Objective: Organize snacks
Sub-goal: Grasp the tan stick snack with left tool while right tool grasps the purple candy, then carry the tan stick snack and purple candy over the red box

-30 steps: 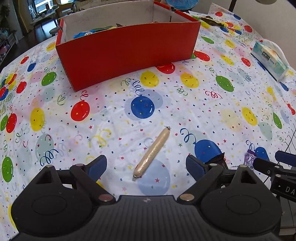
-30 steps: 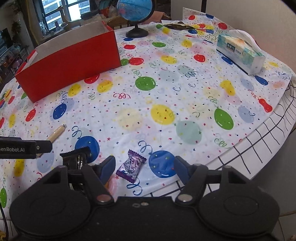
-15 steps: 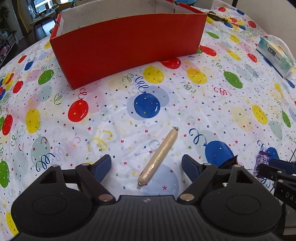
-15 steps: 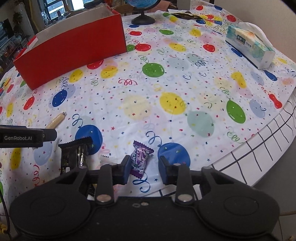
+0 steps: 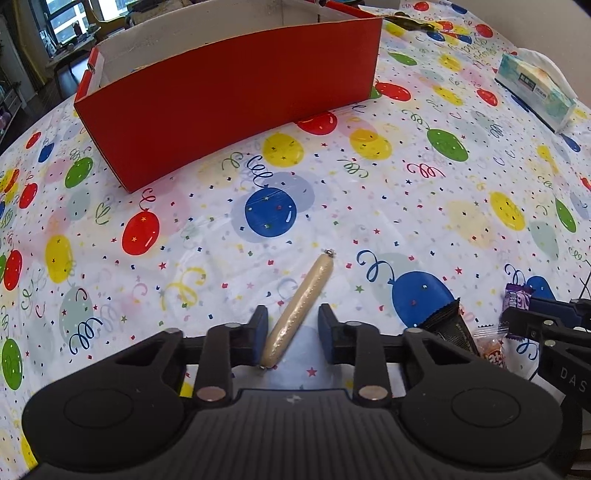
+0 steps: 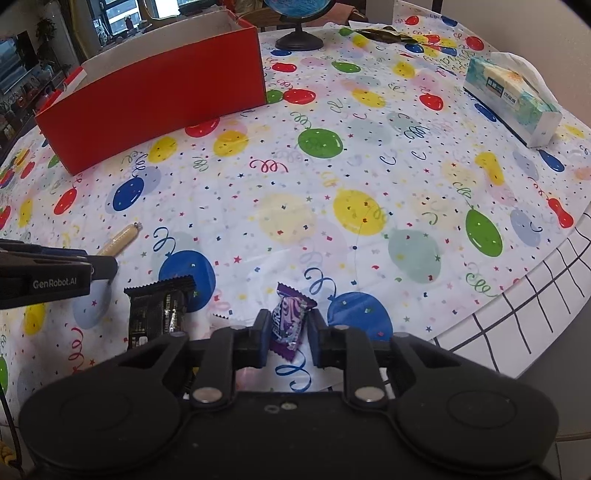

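Note:
A tan sausage stick (image 5: 306,291) lies slanted on the balloon tablecloth. Its near end sits between the fingers of my left gripper (image 5: 291,330), whose jaws are closing. The left pad touches the sausage and a gap shows at the right pad. My right gripper (image 6: 288,330) has its jaws closing tight on a purple candy (image 6: 290,317), with the pads pressing both sides of the wrapper. A black-wrapped snack bar (image 6: 157,310) and a small orange candy (image 5: 493,350) lie between the two grippers. The red box (image 5: 229,92) stands open at the back.
A tissue box (image 6: 509,99) sits at the far right and a globe (image 6: 299,22) stands behind the red box. The table's edge with a checked cloth (image 6: 517,314) runs close on the right of my right gripper.
Both pairs of jaws have narrowed from wide apart. The left ones came in around the sausage's near end. The right ones closed onto the purple candy.

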`<action>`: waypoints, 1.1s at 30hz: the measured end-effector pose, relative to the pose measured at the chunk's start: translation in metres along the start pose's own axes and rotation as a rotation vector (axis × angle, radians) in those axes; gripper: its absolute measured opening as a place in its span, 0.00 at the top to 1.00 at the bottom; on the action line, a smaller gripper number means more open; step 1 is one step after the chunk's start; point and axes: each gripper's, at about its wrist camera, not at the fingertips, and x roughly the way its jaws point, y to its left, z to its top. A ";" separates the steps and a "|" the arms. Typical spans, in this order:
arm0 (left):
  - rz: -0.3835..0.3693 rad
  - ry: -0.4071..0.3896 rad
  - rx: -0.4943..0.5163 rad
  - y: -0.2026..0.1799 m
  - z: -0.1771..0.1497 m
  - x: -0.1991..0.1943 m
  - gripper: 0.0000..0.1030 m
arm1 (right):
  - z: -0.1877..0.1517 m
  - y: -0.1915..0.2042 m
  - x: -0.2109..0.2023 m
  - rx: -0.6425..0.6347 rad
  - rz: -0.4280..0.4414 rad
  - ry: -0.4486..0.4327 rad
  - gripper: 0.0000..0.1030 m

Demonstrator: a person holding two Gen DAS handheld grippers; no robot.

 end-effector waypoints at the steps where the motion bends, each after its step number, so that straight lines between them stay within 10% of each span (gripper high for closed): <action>1: -0.016 0.002 -0.004 0.001 0.000 0.000 0.85 | 0.000 -0.001 0.000 0.002 0.010 -0.001 0.83; 33: -0.038 -0.199 -0.169 0.045 0.045 -0.099 0.90 | 0.077 0.025 -0.080 -0.134 0.147 -0.268 0.84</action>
